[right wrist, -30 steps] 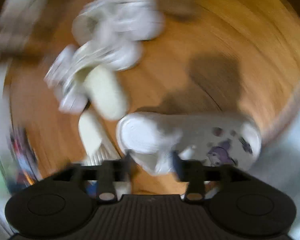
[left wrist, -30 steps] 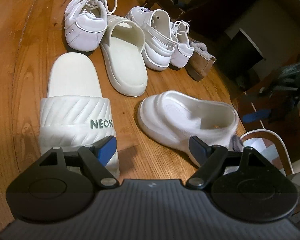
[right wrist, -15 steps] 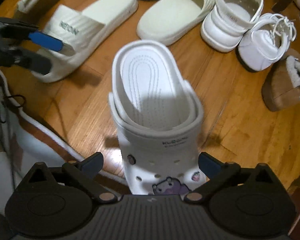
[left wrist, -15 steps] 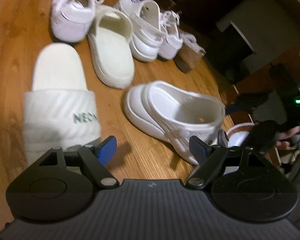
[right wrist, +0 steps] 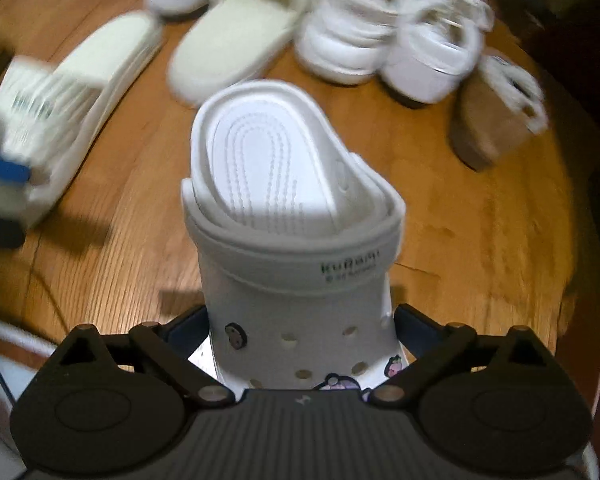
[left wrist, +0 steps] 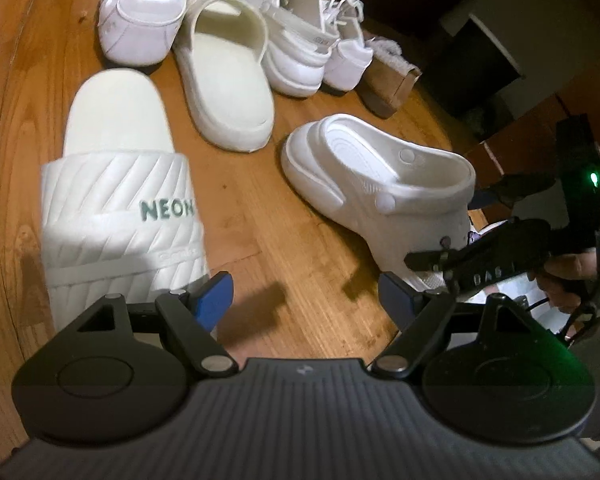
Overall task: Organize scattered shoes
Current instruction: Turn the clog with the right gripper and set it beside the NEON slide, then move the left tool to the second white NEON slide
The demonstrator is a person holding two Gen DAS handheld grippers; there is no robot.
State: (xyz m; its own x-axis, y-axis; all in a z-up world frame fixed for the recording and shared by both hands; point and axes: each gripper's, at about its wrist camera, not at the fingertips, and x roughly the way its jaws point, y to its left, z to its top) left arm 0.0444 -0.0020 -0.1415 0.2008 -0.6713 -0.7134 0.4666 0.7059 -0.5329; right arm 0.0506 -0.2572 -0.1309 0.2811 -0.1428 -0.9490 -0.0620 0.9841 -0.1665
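Observation:
A white clog (right wrist: 296, 208) with charms stands on the wooden floor, heel pointing away from me. My right gripper (right wrist: 302, 328) straddles its toe. The jaws are closing, one finger on each side of the clog, and a thin gap still shows at the right pad. In the left wrist view the same clog (left wrist: 380, 184) lies at the right, with a hand (left wrist: 572, 272) on the right gripper behind it. My left gripper (left wrist: 304, 294) hangs open over bare floor, with nothing between its fingers, next to the white NEON slide (left wrist: 120, 200).
A row of shoes lines the far side: a white sneaker (left wrist: 140, 20), a cream slide (left wrist: 228, 80), a strapped white clog (left wrist: 296, 44), a second sneaker (left wrist: 348, 60) and a brown fleece-lined slipper (left wrist: 392, 84). Dark furniture (left wrist: 492, 40) stands at the right.
The right gripper swung round, opened wide and came down over the clog's toe. The clog settled upright on the floor. The left gripper hardly moved.

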